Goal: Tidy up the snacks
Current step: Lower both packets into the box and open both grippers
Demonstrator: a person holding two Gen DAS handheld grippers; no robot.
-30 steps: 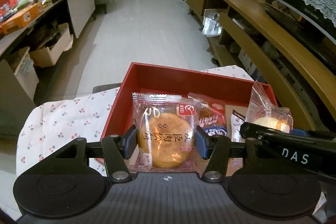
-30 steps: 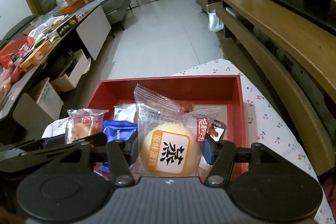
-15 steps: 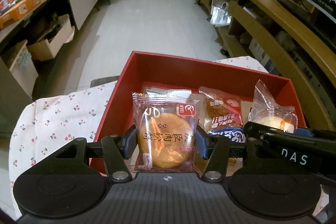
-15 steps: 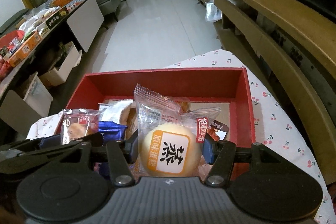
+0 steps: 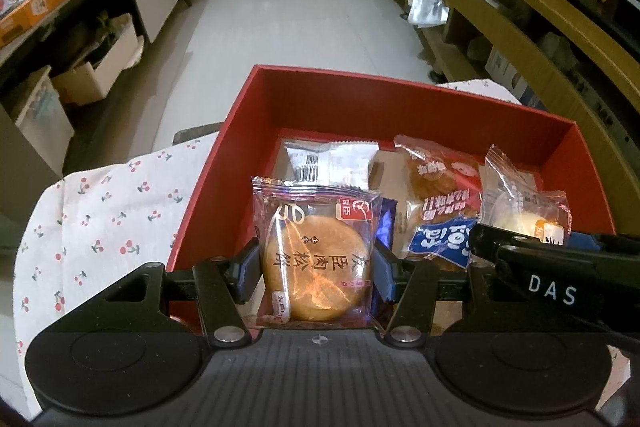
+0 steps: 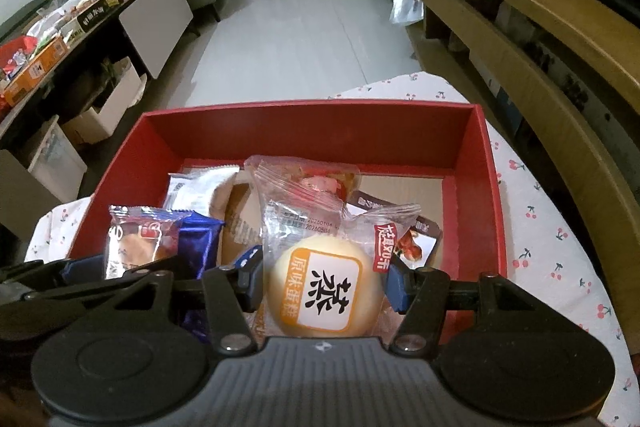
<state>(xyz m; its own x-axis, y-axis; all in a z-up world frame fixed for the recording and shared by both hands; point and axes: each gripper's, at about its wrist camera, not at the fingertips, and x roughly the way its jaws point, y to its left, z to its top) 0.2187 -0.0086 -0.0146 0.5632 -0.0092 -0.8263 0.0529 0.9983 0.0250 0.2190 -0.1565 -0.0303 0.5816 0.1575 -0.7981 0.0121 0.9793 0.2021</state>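
Observation:
My left gripper is shut on a clear-wrapped round brown meat-floss cake, held over the near left part of the red box. My right gripper is shut on a wrapped pale yellow egg cake, held over the box's near middle. Each gripper shows in the other's view: the right gripper with its yellow cake, the left gripper with its brown cake. Inside the box lie a white packet, a red-and-blue bread packet and a blue wrapper.
The box stands on a cherry-print cloth over a small table. A long wooden shelf unit runs along the right. A cluttered counter with boxes below lines the left. Pale tiled floor lies beyond.
Both grippers have sunk toward the red box with their cakes still held. More of the box's floor and the packets in it shows now.

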